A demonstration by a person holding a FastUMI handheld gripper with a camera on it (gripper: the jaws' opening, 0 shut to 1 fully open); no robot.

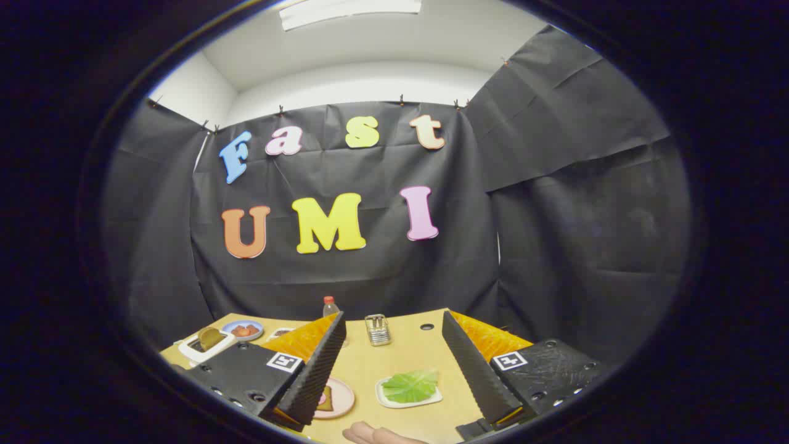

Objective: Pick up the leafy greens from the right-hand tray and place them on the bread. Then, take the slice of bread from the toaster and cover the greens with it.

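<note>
Fingers of the gripper [394,376] are standing wide apart above the wooden table [407,345], holding nothing. Between them, closer to the right finger, the leafy greens [410,385] are lying on a white tray [387,402]. Beside the left finger a pink plate [342,398] is carrying the bread [325,401]. Beyond them the toaster [377,329] is standing, a bottle [331,306] further back

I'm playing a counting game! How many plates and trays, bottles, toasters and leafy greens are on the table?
Plates and trays: 4, namely the white tray under the greens, the pink plate with bread, the blue plate and the white tray far off beside it.
Bottles: 1.
Toasters: 1.
Leafy greens: 1.
Total: 7.
The gripper is open, holding nothing.
</note>
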